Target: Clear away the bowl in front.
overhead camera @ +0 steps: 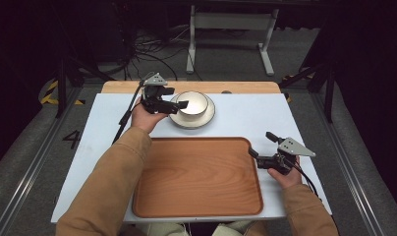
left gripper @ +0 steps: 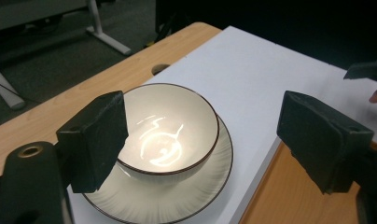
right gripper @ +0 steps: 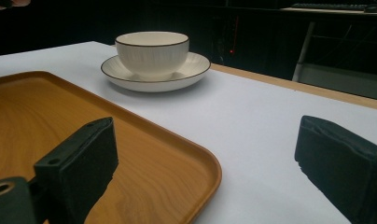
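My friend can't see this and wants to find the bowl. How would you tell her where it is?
Look at the white table and find the big wooden tray near the person. Past the tray's far edge sits a round cream plate with a thin dark rim. The bowl stands on that plate, cream and empty, the one deep dish there, beside the left gripper.

Bowl (left gripper: 165,135) glazed ceramic, cream, glossy, dark rim, faintly ribbed outside. Saucer (left gripper: 210,186) same glaze. Tray (overhead camera: 196,177) smooth wood grain, satin sheen. Table (overhead camera: 245,118) covered by matt white sheet; bare wood edge seen. Gripper pads (right gripper: 91,154) matt black, foam-like.
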Action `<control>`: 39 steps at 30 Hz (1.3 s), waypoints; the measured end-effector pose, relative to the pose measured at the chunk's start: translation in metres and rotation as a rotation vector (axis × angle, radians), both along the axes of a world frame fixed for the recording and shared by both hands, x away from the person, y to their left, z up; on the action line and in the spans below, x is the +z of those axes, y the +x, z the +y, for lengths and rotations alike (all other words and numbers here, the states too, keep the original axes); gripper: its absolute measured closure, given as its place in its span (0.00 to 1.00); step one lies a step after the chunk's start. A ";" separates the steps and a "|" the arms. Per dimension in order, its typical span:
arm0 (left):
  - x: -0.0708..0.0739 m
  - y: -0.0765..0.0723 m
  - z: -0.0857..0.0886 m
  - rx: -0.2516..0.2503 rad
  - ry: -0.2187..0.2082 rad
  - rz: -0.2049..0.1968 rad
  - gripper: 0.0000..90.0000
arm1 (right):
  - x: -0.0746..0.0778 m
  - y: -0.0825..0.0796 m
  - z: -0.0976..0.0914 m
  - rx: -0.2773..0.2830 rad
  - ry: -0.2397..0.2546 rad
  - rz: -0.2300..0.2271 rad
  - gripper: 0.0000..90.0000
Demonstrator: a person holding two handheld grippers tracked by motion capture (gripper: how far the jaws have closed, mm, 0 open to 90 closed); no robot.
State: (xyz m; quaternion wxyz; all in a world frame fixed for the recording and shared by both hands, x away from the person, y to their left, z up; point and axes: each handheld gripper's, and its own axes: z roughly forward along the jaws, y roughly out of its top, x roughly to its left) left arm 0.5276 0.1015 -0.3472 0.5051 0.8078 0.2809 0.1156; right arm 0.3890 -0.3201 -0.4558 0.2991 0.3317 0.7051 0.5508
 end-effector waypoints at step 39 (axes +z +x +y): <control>-0.054 0.035 -0.049 -0.070 0.241 0.092 0.40 | 0.000 0.000 0.000 -0.006 0.005 0.001 0.07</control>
